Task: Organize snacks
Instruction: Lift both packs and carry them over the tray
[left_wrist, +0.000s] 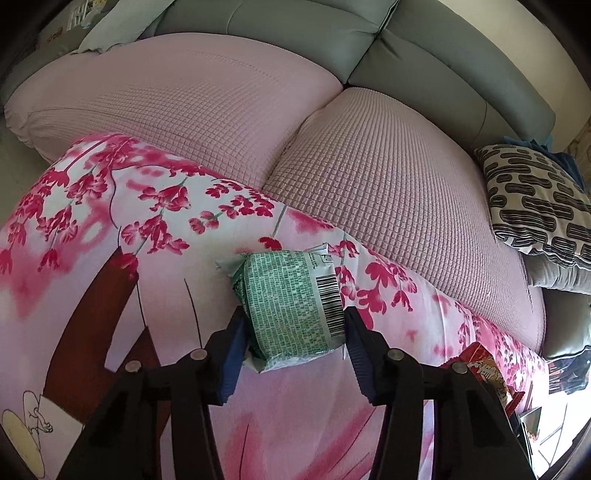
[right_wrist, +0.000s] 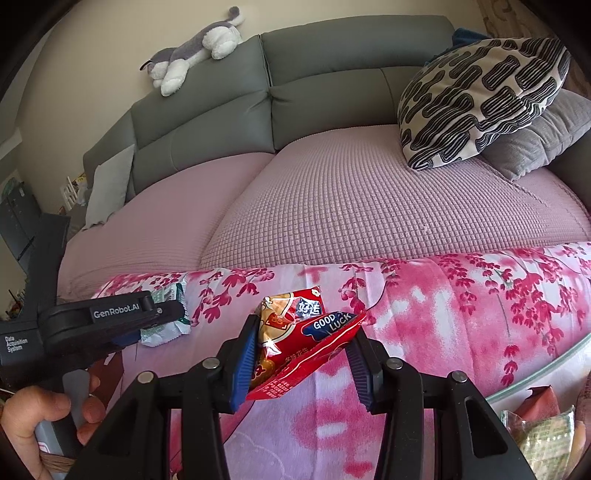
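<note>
Red "GOOD LUCK" snack packet

Both pictures are bright with soft daylight, and the shadows are faint. The round lens bends the sofa into a curve and leaves black corners. A white glare spot shows at the lower right of the left view, and the far edges look blurry.

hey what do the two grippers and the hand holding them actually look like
Both grippers, left and right, are black plastic with silver pivot pins and ribbed blue finger pads. The left's body reads GenRobot.AI and Data Acquisition System in white. A bare hand grips it.
</note>
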